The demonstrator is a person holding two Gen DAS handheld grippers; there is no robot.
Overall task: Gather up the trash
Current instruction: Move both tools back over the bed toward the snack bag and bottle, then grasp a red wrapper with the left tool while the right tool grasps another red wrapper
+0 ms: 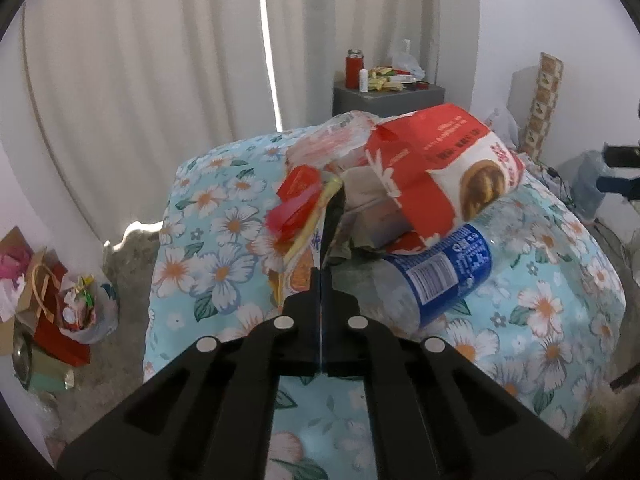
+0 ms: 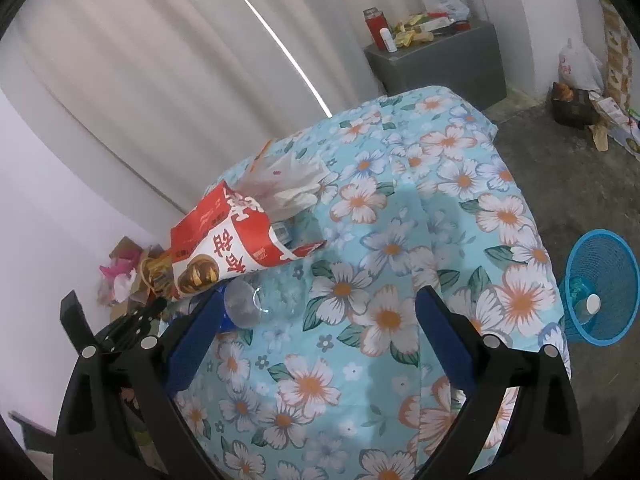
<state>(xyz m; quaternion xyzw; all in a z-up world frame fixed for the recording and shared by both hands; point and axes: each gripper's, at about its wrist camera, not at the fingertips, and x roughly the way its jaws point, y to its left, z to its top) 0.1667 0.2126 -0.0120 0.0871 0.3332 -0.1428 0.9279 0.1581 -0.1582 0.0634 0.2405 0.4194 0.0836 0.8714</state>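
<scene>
While the left gripper [image 1: 321, 240] fingers clamp a wrapper [image 1: 308, 216], only the right gripper's [image 2: 320, 320] parted fingers frame the blue basket [image 2: 600, 296]

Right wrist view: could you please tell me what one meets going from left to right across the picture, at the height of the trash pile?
Floor clutter of bags → red-and-white snack bag → clear plastic bottle → floral cloth → blue basket.

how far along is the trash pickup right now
Early. Done: one bottle already lies in the blue basket. In hand: the left gripper is shut on a wrapper. Left: the red bag and blue-label bottle. The right gripper is open, empty.
</scene>
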